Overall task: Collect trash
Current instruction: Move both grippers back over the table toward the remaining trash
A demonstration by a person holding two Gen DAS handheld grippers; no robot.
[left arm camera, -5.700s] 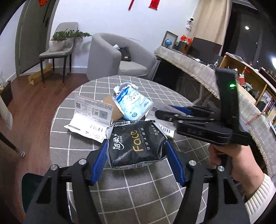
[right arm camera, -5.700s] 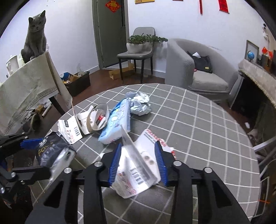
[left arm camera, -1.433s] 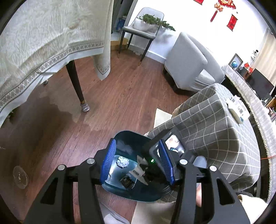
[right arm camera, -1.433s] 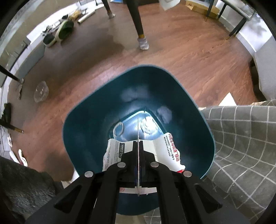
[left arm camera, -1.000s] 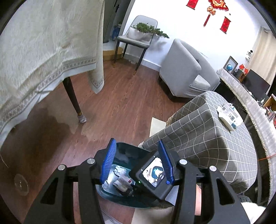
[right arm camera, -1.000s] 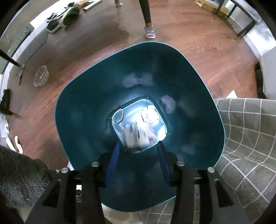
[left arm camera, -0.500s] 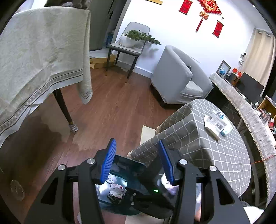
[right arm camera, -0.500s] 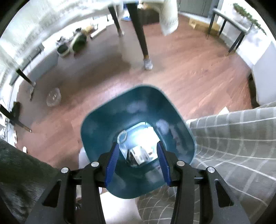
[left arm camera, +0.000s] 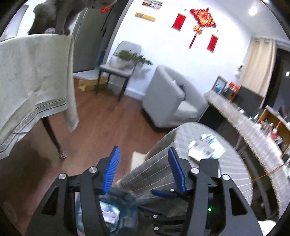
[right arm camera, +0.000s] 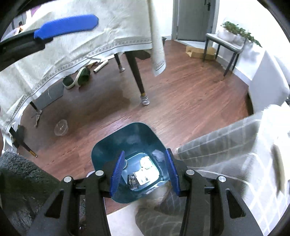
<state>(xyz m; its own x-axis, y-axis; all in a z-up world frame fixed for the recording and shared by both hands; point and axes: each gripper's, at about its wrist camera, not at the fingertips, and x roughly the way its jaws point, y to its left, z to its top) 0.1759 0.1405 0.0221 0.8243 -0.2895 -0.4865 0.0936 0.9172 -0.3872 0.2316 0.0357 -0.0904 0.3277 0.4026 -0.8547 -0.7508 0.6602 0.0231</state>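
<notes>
- The right gripper [right arm camera: 144, 168] hangs above the teal bin [right arm camera: 101, 150], which stands on the wooden floor [right arm camera: 181, 101] just beside the round desk's grey checked cloth [right arm camera: 226, 138]; its blue-padded jaws are spread with nothing between them.
- Inside the bin lie the dropped wrappers: a white printed packet [right arm camera: 144, 177], a dark crumpled one [right arm camera: 132, 180] next to it, and a small pale scrap [right arm camera: 145, 162] further back.
- The left gripper [left arm camera: 144, 170] points out over the near edge of the desk [left arm camera: 235, 174]; its jaws are opening and hold nothing, with only the hanging cloth seen through the gap.
- In the left wrist view part of the bin [left arm camera: 126, 205] shows low down, blurred, with the right gripper's black frame beside it.
- On the desk top a small heap of trash [left arm camera: 206, 147] remains: white crumpled packaging with a blue and white pouch, too blurred to tell apart.
- A second table under a cream cloth [right arm camera: 90, 36] stands across the floor, and a grey cat [left arm camera: 54, 16] is on top of it.
- A grey armchair [left arm camera: 168, 101] and a chair carrying a potted plant [left arm camera: 126, 58] stand by the white wall.
</notes>
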